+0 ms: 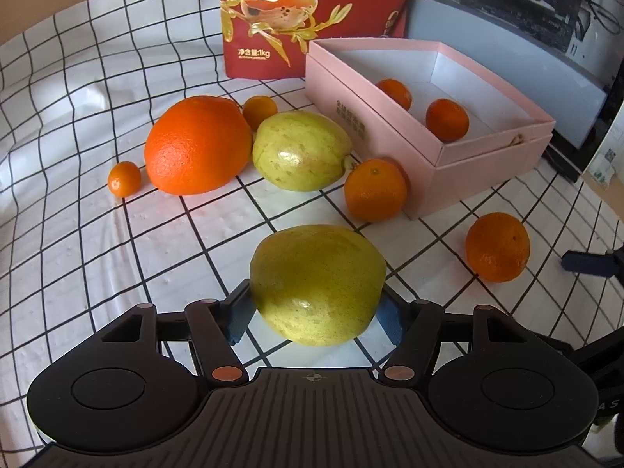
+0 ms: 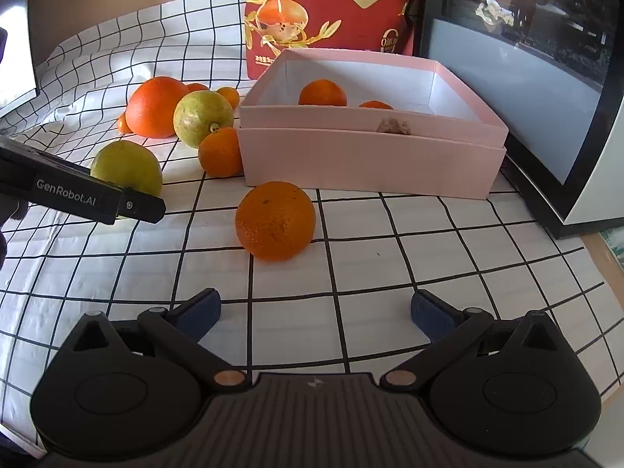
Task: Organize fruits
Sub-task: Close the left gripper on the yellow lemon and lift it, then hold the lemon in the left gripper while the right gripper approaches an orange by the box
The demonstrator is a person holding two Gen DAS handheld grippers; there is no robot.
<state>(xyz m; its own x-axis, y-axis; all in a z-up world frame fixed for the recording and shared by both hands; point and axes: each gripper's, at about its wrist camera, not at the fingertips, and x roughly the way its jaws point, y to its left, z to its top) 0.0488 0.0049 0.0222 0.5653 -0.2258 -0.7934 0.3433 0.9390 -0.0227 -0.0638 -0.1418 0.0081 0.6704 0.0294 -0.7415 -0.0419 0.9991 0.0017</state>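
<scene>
Green fruits: two, one (image 1: 316,284) gripped in the left gripper (image 1: 316,314) jaws
Mandarins in pink box (image 1: 390,144): two
Right gripper (image 2: 316,312): jaws wide open, empty

Between the left hand-held gripper's (image 1: 316,312) fingers, the green fruit (image 1: 318,284) hides both pads' inner faces. Beyond it, the red bag (image 1: 312,19) is cut off by the top edge. Past the right hand-held gripper (image 2: 315,312), the pink box's (image 2: 370,163) near wall half hides one mandarin (image 2: 375,105).

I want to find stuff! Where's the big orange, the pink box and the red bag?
big orange (image 1: 197,144), left wrist view, middle.
pink box (image 1: 448,179), left wrist view, front wall.
red bag (image 2: 343,19), right wrist view, front.
</scene>
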